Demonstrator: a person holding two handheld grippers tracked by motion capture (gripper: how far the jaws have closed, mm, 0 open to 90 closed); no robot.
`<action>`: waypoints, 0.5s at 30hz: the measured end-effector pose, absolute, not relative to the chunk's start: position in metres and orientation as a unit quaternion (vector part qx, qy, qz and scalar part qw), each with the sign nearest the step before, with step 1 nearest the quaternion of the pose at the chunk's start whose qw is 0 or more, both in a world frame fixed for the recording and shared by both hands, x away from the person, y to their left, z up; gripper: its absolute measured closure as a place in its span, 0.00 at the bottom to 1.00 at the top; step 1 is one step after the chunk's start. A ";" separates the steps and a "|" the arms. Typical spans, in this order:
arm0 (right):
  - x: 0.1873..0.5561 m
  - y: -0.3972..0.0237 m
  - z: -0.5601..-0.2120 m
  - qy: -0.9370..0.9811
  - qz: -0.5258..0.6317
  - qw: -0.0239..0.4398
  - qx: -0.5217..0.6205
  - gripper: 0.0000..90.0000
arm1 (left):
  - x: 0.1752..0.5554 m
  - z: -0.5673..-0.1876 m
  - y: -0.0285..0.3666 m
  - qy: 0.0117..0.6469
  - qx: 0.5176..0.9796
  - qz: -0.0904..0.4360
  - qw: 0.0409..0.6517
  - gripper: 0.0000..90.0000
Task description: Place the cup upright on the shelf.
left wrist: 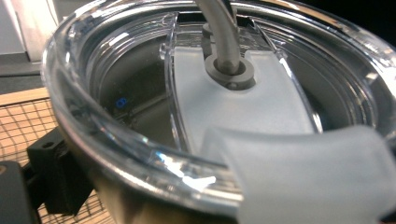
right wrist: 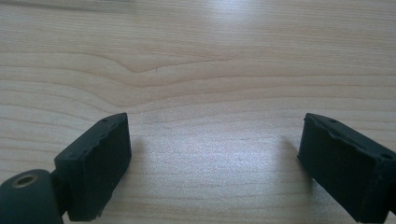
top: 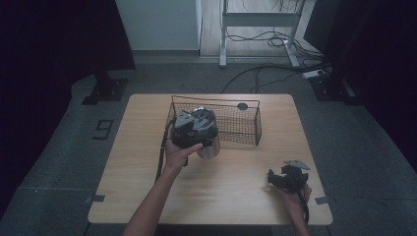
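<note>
1. High view: near the table's (top: 147, 196) front right corner, the right gripper (top: 286, 178) rests low over bare wood; in the right gripper view its jaws stand wide apart with nothing between them.
2. Toward the middle, the left gripper (top: 193, 129) holds a steel tumbler (top: 208, 147), its long axis roughly upright and its clear lid (left wrist: 116, 135) uppermost, a straw (left wrist: 219, 28) rising from it.
3. Just behind, touching or nearly so, the wire basket (top: 236, 123) sits along the far edge.

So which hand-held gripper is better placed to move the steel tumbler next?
The left hand-held gripper: it is at the steel tumbler beside the wire basket. The right hand-held gripper rests open, far off on bare table.
</note>
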State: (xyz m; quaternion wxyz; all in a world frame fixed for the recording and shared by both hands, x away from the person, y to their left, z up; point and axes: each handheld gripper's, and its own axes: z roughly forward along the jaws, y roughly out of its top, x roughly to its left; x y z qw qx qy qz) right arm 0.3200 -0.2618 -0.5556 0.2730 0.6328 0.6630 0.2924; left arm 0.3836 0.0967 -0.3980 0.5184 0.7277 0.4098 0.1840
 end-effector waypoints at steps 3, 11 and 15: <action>0.320 -0.262 -0.556 0.663 0.293 0.273 0.633 0.10 | 0.387 -0.397 0.099 0.414 0.726 0.186 0.517 0.04; 0.320 -0.262 -0.556 0.663 0.292 0.273 0.632 0.10 | 0.394 -0.388 0.094 0.409 0.733 0.199 0.506 0.04; 0.320 -0.262 -0.556 0.663 0.292 0.273 0.632 0.10 | 0.398 -0.385 0.093 0.410 0.728 0.193 0.514 0.04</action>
